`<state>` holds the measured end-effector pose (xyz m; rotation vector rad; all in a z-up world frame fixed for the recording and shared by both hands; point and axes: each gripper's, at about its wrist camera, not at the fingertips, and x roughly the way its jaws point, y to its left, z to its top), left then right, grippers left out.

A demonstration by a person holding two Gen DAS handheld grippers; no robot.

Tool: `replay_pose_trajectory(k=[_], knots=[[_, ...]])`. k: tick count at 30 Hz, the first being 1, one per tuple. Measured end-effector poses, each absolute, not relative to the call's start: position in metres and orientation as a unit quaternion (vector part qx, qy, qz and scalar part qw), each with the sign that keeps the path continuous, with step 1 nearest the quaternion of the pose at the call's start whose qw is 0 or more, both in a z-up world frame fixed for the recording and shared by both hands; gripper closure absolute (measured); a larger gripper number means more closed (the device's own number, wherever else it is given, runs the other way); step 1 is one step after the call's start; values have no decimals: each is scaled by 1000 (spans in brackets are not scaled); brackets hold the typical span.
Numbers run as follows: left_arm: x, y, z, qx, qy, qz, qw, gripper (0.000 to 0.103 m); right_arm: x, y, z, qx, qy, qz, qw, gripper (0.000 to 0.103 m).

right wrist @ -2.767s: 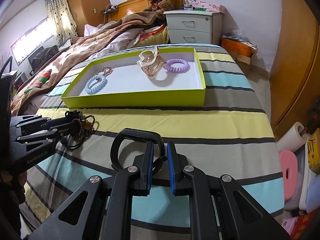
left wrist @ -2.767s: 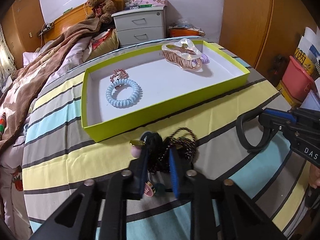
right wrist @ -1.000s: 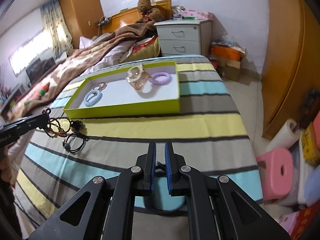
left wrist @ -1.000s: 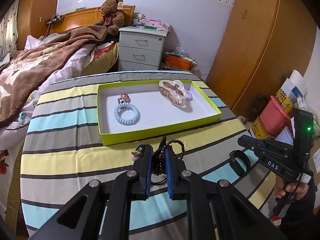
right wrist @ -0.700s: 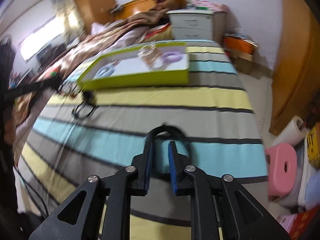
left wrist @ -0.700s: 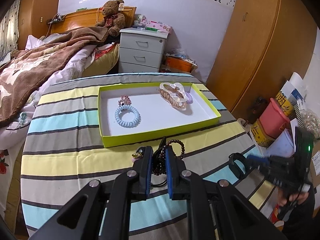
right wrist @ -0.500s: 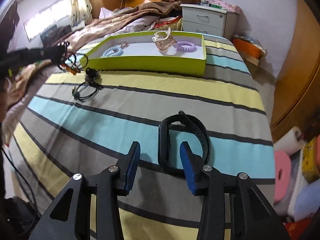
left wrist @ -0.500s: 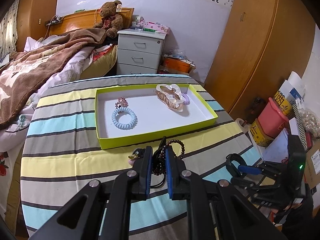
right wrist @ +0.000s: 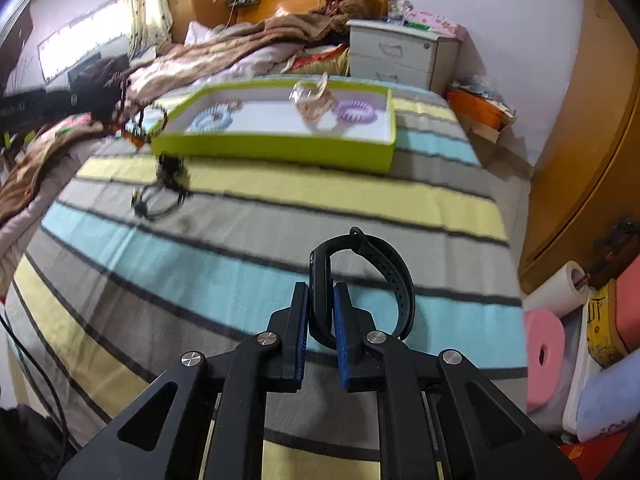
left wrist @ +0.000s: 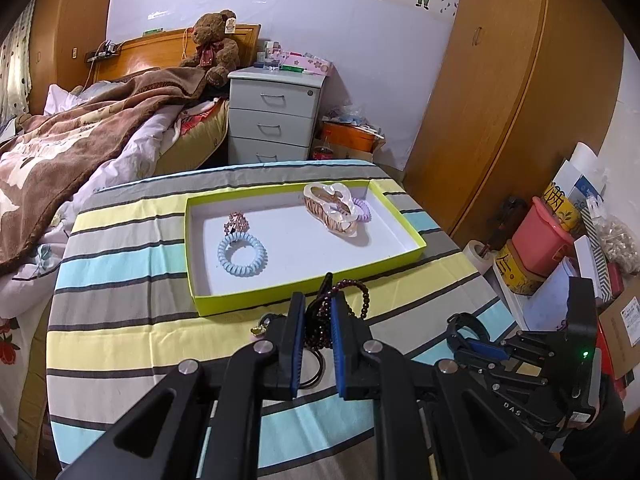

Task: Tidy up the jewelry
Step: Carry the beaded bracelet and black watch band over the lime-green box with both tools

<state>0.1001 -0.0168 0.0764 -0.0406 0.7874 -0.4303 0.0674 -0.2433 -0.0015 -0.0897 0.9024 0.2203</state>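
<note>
Black right tool [right wrist: 321, 312] tilted down, clamping wristband [right wrist: 362, 280].

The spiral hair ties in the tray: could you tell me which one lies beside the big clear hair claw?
The purple spiral tie, touching the hair claw; the blue spiral tie lies apart.

The right tool [right wrist: 321, 312] pinches a black wristband [right wrist: 362, 280], seemingly above the striped cloth [right wrist: 240, 248].

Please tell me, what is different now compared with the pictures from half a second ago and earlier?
The right tool opened around the black wristband lying on the striped cloth half a second ago; it has now closed on the band. The left tool keeps gripping the dark bead bracelet. The green tray and its contents are unchanged.
</note>
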Motion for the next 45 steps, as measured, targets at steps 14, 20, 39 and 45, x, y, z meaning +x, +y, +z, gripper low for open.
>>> replay_pose_trajectory(k=[14, 20, 39, 45], knots=[[135, -13, 94, -24, 365, -198, 909, 90, 120, -234, 53, -40, 379, 111, 918, 90], [165, -16, 95, -28, 365, -197, 910, 90, 164, -231, 53, -17, 387, 111, 915, 90], [261, -23, 37, -54, 432, -171, 884, 90, 235, -222, 4, -18, 455, 83, 886, 90], [274, -30, 24, -53, 445, -171, 877, 90, 240, -220, -3, -26, 463, 84, 882, 90]])
